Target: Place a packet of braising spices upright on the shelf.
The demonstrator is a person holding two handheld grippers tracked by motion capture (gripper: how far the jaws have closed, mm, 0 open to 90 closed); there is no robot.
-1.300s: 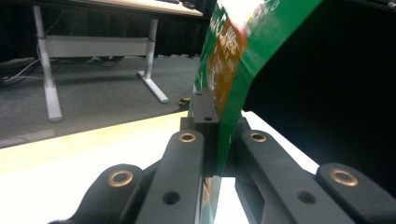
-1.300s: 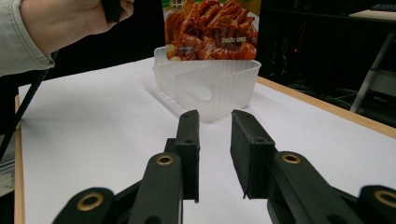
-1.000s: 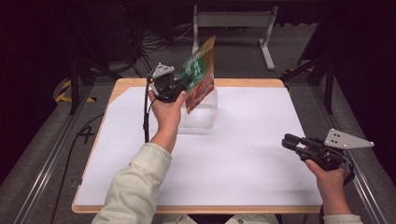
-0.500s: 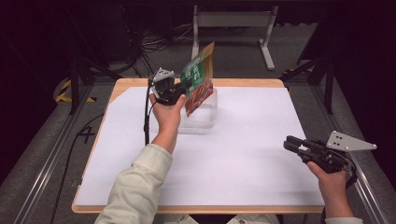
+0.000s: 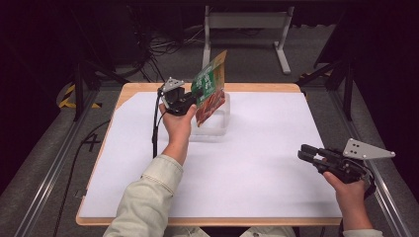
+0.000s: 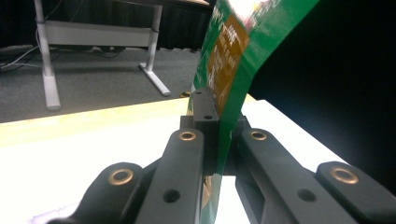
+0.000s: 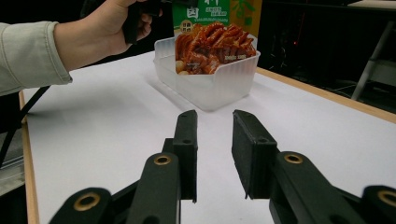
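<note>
Food packet (image 5: 210, 94) is hanging half inside the clear tub (image 5: 217, 123), left gripper (image 5: 193, 95) clamping its edge, right gripper (image 5: 305, 152) idling unclenched well clear; I'd lower straight, avoiding the rim.

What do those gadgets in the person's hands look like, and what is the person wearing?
Each hand-held black gripper, left and right, has two flat jaws with brass-coloured rivets and a grey three-cornered plate on top. A black cable trails from the left one. The left arm wears a pale beige sleeve.

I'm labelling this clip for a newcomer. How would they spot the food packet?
Start at the white-covered table and go to its far edge, where a clear plastic tub stands. The packet rises tilted from it, pinched by the left hand-held gripper: green with a reddish food photo.
</note>
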